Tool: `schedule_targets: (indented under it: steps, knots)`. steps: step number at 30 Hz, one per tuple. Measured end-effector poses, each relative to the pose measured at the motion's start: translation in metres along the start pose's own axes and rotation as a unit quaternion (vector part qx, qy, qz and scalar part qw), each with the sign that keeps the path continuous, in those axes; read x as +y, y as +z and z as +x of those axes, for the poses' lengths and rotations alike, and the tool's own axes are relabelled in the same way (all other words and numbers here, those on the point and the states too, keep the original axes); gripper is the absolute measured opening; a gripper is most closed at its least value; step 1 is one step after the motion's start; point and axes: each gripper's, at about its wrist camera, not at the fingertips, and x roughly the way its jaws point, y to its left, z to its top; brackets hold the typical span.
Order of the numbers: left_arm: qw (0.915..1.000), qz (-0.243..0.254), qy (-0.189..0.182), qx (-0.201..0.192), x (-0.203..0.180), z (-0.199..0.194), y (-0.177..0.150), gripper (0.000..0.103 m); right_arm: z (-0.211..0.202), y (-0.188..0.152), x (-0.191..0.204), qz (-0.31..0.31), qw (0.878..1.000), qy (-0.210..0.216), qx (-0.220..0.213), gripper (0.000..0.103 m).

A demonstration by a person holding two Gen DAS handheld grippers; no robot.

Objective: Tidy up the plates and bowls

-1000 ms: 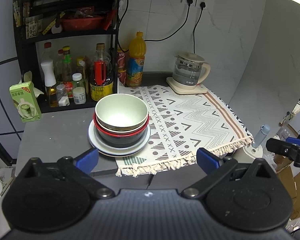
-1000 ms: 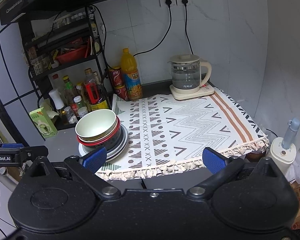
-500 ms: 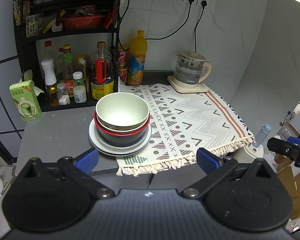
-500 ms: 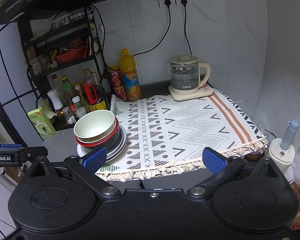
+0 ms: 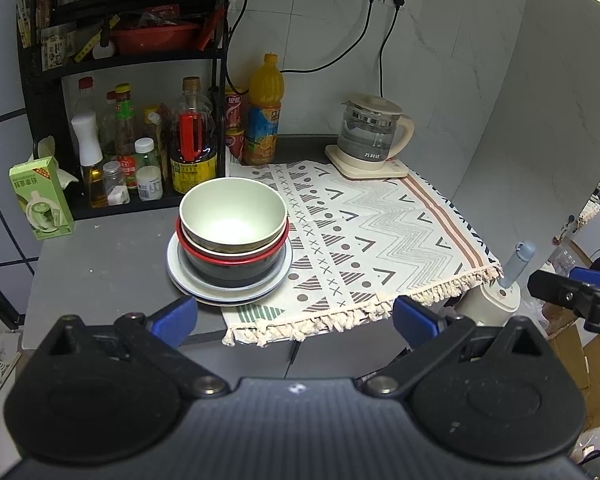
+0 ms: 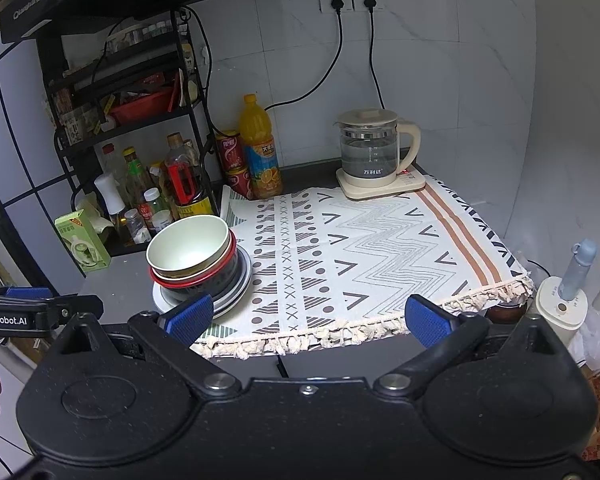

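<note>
Since every dish in view already sits in one pile, the sorting looks either finished or not yet begun — I cannot tell which from the pile alone. A pale green bowl (image 5: 233, 216) nests in a red-rimmed bowl (image 5: 232, 258), and both stand on a stack of plates (image 5: 180, 276) at the bench's (image 5: 96, 264) front-left part, just off the left edge of the patterned cloth (image 5: 380, 236), whose edge the plates overlap slightly. The rest of the cloth carries only the kettle (image 5: 370, 136) at its far right corner, so if the dishes are meant to be spread or regrouped there, all of that is left.

Neither tool holds anything. The left tool (image 5: 292, 318) hangs before the bench's front edge with its blue pads wide apart, and the pile lies just beyond its left pad. The right tool (image 6: 308, 314) is likewise spread wide and empty, hovering off the front edge with the pile near its left pad.

Against the frames a second ago, little differs: the pile has not moved and both tools are as open as they were. The views shift only slightly — the right one seems drawn back a little, the left one barely changes.
</note>
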Motion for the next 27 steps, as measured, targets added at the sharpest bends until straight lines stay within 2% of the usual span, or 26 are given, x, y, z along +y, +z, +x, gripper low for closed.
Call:
schedule_targets:
  steps: [27]
  knots:
    - [1.0, 0.007, -0.004, 0.002, -0.0047, -0.0021, -0.0035, 0.103, -0.0016, -0.0024, -0.003, -0.004, 1.0, 0.011, 0.005, 0.103]
